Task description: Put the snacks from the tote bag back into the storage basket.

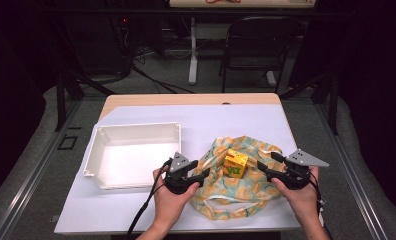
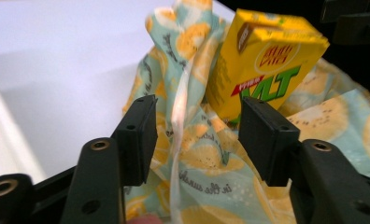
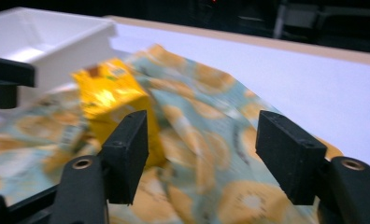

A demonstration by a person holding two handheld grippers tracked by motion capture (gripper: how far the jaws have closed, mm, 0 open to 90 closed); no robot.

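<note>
A yellow drink carton (image 1: 235, 163) stands on a crumpled lemon-print cloth (image 1: 236, 192) at the table's front. My left gripper (image 1: 204, 172) is at the cloth's left edge, my right gripper (image 1: 262, 170) at its right edge, both pointing inward at the carton. In the left gripper view the left gripper (image 2: 197, 135) is open, a raised fold of the cloth (image 2: 181, 116) runs between the jaws without being pinched, and the carton (image 2: 267, 60) is just beyond. In the right gripper view the right gripper (image 3: 202, 149) is open above the cloth (image 3: 197, 135), with the carton (image 3: 110, 95) behind its left jaw.
A white rectangular tray (image 1: 136, 126) sits left of the cloth, close to my left hand. The white table top (image 1: 236, 120) stretches behind the cloth to a wooden far edge. A dark chair (image 1: 258, 40) stands beyond the table.
</note>
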